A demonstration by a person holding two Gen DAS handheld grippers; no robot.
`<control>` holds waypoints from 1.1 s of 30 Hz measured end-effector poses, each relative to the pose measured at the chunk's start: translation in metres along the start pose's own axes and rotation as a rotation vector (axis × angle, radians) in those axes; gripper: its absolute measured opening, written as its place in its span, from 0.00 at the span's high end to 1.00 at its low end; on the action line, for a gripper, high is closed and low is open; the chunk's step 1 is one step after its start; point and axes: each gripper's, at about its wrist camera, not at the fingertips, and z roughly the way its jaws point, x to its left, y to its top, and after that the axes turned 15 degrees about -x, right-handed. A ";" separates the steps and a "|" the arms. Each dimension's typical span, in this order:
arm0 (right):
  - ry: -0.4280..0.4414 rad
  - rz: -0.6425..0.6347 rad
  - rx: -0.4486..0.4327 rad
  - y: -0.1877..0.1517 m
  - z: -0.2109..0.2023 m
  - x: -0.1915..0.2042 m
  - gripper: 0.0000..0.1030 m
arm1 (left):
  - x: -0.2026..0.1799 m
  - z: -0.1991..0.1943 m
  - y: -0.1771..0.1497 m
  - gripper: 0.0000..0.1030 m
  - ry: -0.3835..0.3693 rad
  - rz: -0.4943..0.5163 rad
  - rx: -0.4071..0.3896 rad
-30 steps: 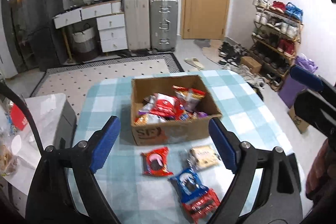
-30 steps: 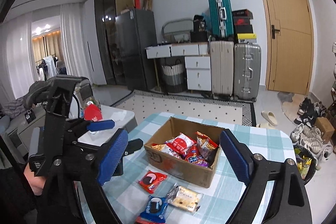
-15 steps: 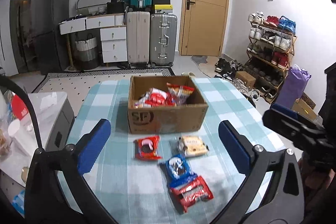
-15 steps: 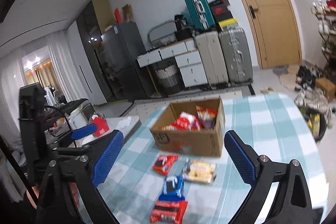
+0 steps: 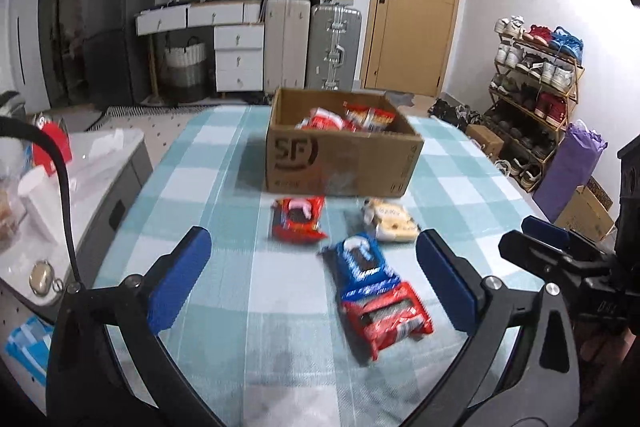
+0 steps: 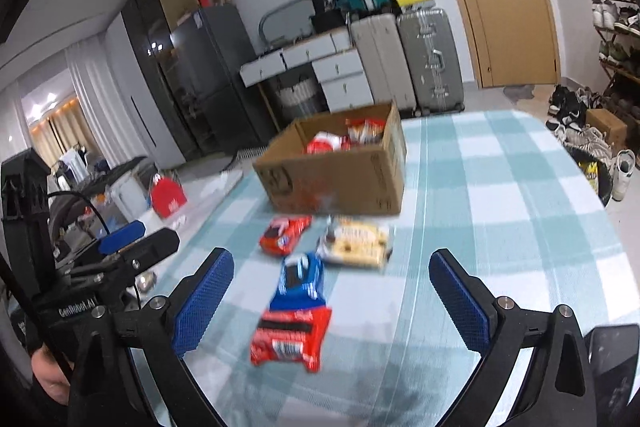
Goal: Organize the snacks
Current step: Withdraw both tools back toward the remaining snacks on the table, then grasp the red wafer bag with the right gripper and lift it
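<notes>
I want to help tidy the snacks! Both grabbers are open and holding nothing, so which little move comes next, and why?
Probably lower the right gripper onto the nearest red snack packet and close on it. Both the right and left gripper are open and empty. Four packets lie loose on the checked tablecloth in front of the cardboard box, and that one is nearest.

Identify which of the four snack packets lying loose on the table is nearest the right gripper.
The red packet at the front: it sits closest to the open right gripper, overlapping the blue packet; the other red packet and pale packet lie beside the box.
</notes>
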 end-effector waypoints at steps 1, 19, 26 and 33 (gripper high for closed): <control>0.000 -0.002 0.008 -0.004 0.001 0.000 0.03 | 0.002 0.001 -0.005 0.01 0.004 -0.002 0.005; 0.060 -0.026 0.204 -0.064 0.043 0.019 0.03 | 0.024 0.020 -0.053 0.01 0.083 -0.077 0.069; 0.084 -0.053 0.272 -0.078 0.069 0.031 0.03 | 0.049 0.020 -0.063 0.01 0.124 -0.107 0.095; 0.108 -0.083 0.317 -0.087 0.089 0.046 0.03 | 0.072 0.021 -0.075 0.01 0.141 -0.160 0.132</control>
